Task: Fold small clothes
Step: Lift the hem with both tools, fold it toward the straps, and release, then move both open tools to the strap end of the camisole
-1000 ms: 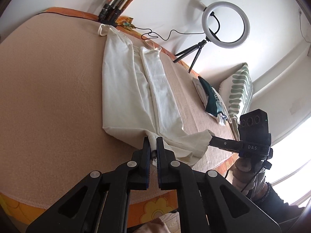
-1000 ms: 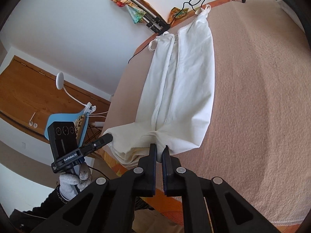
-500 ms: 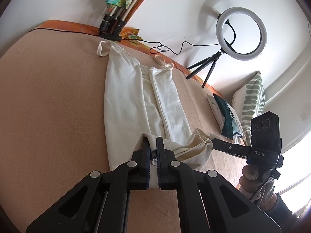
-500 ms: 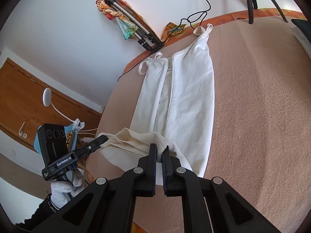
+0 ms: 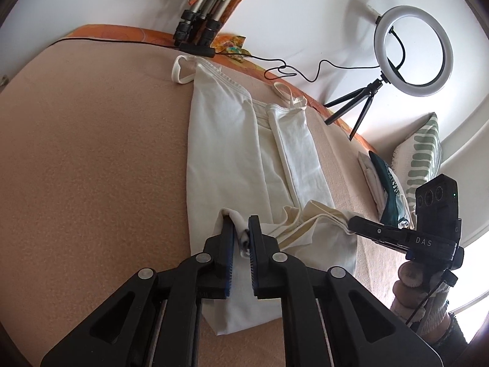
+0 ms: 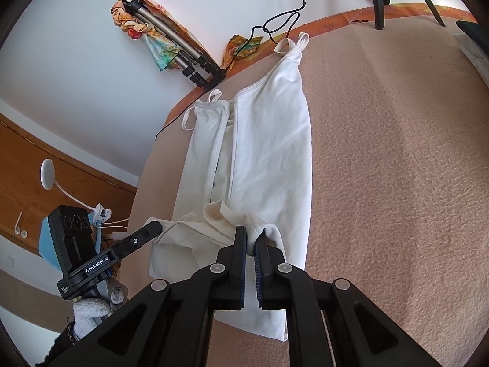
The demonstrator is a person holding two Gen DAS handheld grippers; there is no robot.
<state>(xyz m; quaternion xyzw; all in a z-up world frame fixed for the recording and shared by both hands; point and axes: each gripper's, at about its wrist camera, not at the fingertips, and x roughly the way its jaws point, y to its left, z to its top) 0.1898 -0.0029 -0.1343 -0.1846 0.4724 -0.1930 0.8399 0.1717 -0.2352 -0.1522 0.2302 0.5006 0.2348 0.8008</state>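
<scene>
A white strappy top [image 5: 232, 153] lies lengthwise on the beige blanket [image 5: 91, 168], its sides folded in, straps at the far end. It also shows in the right wrist view [image 6: 269, 153]. My left gripper [image 5: 241, 229] is shut on the left corner of the top's hem. My right gripper [image 6: 250, 238] is shut on the right corner. Both hold the hem lifted and carried forward over the lower part of the top, so the fabric doubles back on itself. Each gripper shows in the other's view, the right one [image 5: 379, 231] and the left one [image 6: 143, 237].
A ring light on a small tripod [image 5: 412, 52] stands at the far right edge of the bed. A folded tripod with a coloured cloth [image 5: 201, 15] leans on the wall behind the straps. Folded clothes [image 5: 385, 183] and a striped pillow [image 5: 418, 159] lie at the right. A cable [image 5: 290, 70] runs along the far edge.
Both grippers have carried the hem up off the near edge of the bed and forward over the top. The bottom part is now folded back over the middle.
</scene>
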